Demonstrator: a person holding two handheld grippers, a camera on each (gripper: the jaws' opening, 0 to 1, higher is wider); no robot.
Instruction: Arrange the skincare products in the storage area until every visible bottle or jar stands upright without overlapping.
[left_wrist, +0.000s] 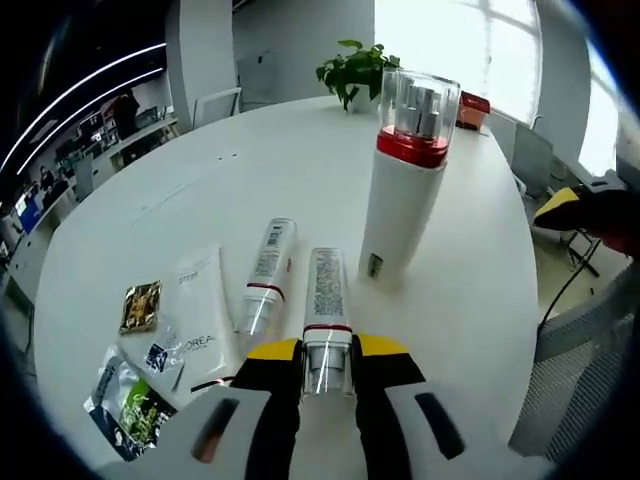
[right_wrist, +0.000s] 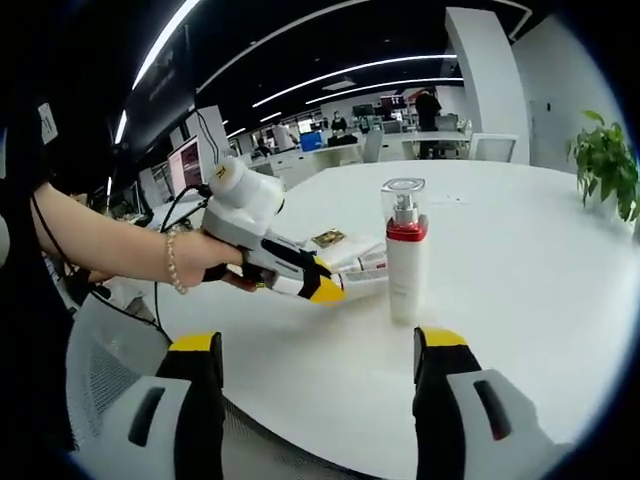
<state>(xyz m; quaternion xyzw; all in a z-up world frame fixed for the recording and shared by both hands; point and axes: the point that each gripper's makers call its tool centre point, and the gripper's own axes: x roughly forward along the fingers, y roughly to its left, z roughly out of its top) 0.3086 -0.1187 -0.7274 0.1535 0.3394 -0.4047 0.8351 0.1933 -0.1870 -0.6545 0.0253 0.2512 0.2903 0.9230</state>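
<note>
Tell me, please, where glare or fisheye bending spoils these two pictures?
Left gripper view: the window behind the upright pump bottle is blown out white; the table edge curves. Right gripper view: ceiling light strips bow into arcs; no strong glare.

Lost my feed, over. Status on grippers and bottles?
Left gripper shut on lying tube. Right gripper open, empty, off the table. Pump bottle upright; second tube still flat, sachets beside it. Nothing blocking.

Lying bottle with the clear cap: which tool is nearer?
Left. The left tool is closed around the lying bottle; the right tool hangs open, apart from it.
</note>
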